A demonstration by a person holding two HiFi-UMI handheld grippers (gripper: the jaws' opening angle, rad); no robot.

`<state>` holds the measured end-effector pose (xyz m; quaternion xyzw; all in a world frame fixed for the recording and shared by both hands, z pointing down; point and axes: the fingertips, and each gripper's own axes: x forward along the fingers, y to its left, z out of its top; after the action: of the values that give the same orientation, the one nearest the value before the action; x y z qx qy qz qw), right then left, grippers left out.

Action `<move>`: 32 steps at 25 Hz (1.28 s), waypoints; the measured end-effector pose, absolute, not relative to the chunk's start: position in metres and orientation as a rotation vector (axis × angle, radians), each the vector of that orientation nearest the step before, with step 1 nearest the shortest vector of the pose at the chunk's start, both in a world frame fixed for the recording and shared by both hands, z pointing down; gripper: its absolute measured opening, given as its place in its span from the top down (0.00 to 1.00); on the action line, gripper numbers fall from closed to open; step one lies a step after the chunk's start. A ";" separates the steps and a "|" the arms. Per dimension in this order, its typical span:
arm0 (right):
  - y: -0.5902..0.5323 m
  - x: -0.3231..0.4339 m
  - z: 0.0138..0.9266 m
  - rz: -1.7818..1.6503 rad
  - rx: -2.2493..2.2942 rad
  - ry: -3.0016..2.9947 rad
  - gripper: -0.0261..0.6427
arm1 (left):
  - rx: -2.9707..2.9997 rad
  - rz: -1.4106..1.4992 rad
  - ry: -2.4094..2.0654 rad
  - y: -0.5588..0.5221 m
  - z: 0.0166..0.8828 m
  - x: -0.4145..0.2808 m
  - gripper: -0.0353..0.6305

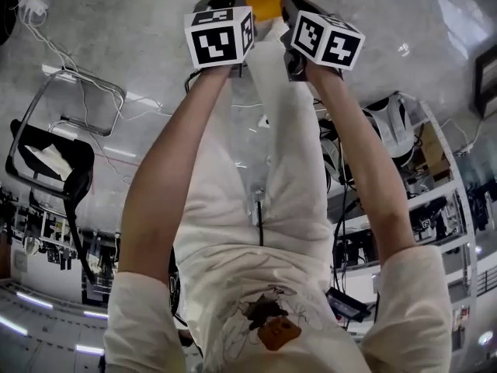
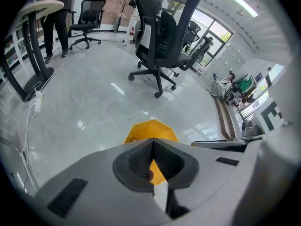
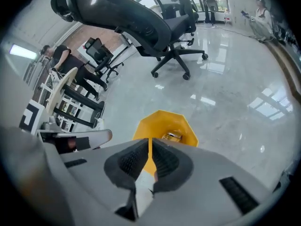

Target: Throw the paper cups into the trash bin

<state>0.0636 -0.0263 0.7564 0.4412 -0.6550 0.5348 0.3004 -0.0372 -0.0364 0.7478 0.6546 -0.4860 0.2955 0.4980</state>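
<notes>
Yellow trash bin (image 3: 146, 126) sits on the floor (image 3: 225, 93), right under and just ahead of both tongs. The left tongs (image 2: 151, 149) and right tongs (image 3: 150, 155) are pressed together, holding nothing. Something small (image 3: 172, 136), maybe a paper cup, lies inside the bin. The floor around it is bare, and the chair (image 3: 141, 18) is well apart.

A black office chair (image 2: 157, 36) stands on the glossy grey floor (image 2: 89, 107) — another chair (image 2: 87, 18) well behind it.
</notes>
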 end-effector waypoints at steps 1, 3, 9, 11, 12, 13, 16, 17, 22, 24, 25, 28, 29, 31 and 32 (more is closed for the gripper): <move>-0.027 0.062 0.744 1.430 1.166 -1.745 0.92 | 1.589 0.712 -1.181 -0.039 0.735 -0.040 0.94; -0.027 0.059 0.717 1.425 1.142 -1.764 0.93 | 1.603 0.708 -1.189 -0.043 0.708 -0.044 0.94; -0.025 0.051 0.632 1.373 1.083 -1.854 0.95 | 1.723 0.731 -1.187 -0.053 0.621 -0.052 0.94; -0.024 0.051 0.600 1.363 1.061 -1.886 0.95 | 1.758 0.750 -1.187 -0.053 0.588 -0.054 0.94; -0.021 0.051 0.584 1.360 1.043 -1.897 0.95 | 1.767 0.755 -1.186 -0.051 0.572 -0.055 0.94; -0.018 0.051 0.568 1.358 1.025 -1.906 0.95 | 1.777 0.754 -1.186 -0.048 0.556 -0.055 0.94; -0.013 0.051 0.520 1.347 0.988 -1.940 0.95 | 1.795 0.715 -1.211 -0.044 0.509 -0.062 0.94; -0.011 0.052 0.504 1.334 0.979 -1.955 0.95 | 1.795 0.693 -1.227 -0.044 0.493 -0.065 0.94; 0.009 0.059 0.434 1.236 0.908 -2.019 0.95 | 1.869 0.637 -1.259 -0.028 0.412 -0.067 0.94; 0.012 0.059 0.405 1.190 0.871 -2.053 0.95 | 1.924 0.621 -1.260 -0.023 0.381 -0.065 0.94; 0.013 0.058 0.390 1.166 0.851 -2.074 0.95 | 1.953 0.611 -1.261 -0.020 0.365 -0.065 0.94; 0.018 0.052 0.342 1.101 0.793 -2.134 0.95 | 2.022 0.550 -1.254 -0.010 0.314 -0.063 0.94; 0.021 0.048 0.327 1.086 0.779 -2.154 0.95 | 2.041 0.524 -1.247 -0.006 0.297 -0.063 0.94; 0.025 0.041 0.295 1.058 0.765 -2.198 0.95 | 2.094 0.487 -1.230 0.001 0.263 -0.061 0.94; 0.026 0.037 0.279 1.045 0.763 -2.223 0.95 | 2.131 0.475 -1.222 0.002 0.246 -0.058 0.94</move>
<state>0.0371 0.0263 0.2793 0.2847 -0.8294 0.3900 0.2808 -0.0578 0.0022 0.2459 0.8086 -0.4637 0.1801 0.3142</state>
